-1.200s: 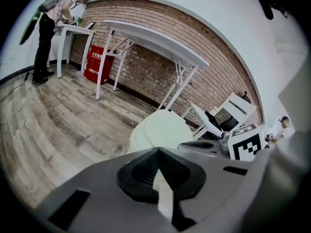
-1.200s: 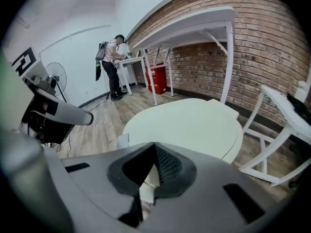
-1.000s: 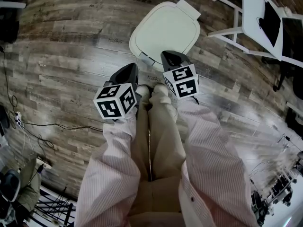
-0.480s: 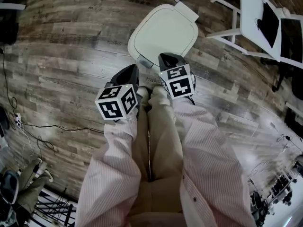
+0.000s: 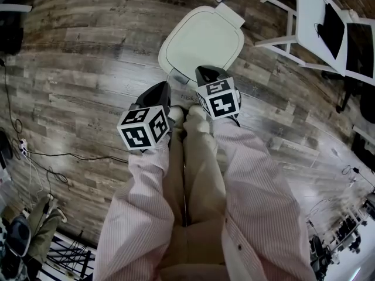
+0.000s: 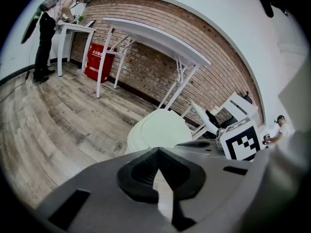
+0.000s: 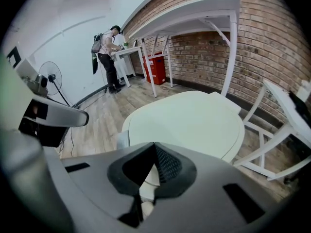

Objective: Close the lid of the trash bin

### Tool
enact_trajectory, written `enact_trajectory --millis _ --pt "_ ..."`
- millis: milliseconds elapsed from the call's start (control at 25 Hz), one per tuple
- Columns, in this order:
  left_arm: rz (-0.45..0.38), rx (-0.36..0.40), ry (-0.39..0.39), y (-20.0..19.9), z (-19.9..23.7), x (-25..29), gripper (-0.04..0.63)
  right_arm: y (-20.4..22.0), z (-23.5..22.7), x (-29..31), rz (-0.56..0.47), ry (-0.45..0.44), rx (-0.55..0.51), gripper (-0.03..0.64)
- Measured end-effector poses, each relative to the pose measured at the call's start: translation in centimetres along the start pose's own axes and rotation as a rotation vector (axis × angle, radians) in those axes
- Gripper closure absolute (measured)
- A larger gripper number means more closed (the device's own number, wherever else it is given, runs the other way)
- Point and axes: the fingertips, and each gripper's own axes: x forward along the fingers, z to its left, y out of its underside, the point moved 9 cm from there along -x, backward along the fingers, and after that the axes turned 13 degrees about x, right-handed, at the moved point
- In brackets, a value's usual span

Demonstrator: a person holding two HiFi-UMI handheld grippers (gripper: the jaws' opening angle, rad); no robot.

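The trash bin (image 5: 204, 43) stands on the wooden floor in front of the person's feet, its cream lid lying flat and down on the body. It also shows in the left gripper view as the bin (image 6: 160, 130) and fills the middle of the right gripper view as the bin (image 7: 189, 120). My left gripper (image 5: 165, 85) hangs just short of the bin's near edge, jaws shut and empty. My right gripper (image 5: 205, 70) hovers over the bin's near rim, shut with nothing between its fingers. Neither touches the lid.
A white desk (image 5: 319, 22) with dark items stands at the right, its legs close to the bin. A long white table (image 6: 155, 38) runs along the brick wall. Cables (image 5: 41, 157) trail over the floor at left. A person (image 6: 48, 18) works at a far desk.
The right gripper has tilted a little, its marker cube shifting slightly left in the head view. The left gripper and the bin's lid stay as they were.
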Motion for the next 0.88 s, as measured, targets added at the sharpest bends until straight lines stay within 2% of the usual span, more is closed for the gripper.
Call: enact_trajectory --millis 200,440,640,880 --pt "-0.005 0.007 0.002 -1.0 -0.4 -0.6 0.601 0.2 -0.4 -1.1 -0.039 -0.053 0.108 0.614" --pt "-0.029 0.029 -0.002 -2.9 -0.9 -2.0 0.601 -0.1 0.5 -3.9 -0.096 -0.065 0.143 0.614" --pt "-0.053 0.041 0.005 -4.8 -2.0 -4.0 0.601 -1.9 1.3 -7.3 -0.146 -0.071 0.184 0.614" --pt "-0.069 0.095 0.013 -7.9 -3.1 -7.2 0.601 -5.3 2.5 -12.0 -0.215 -0.074 0.206 0.614"
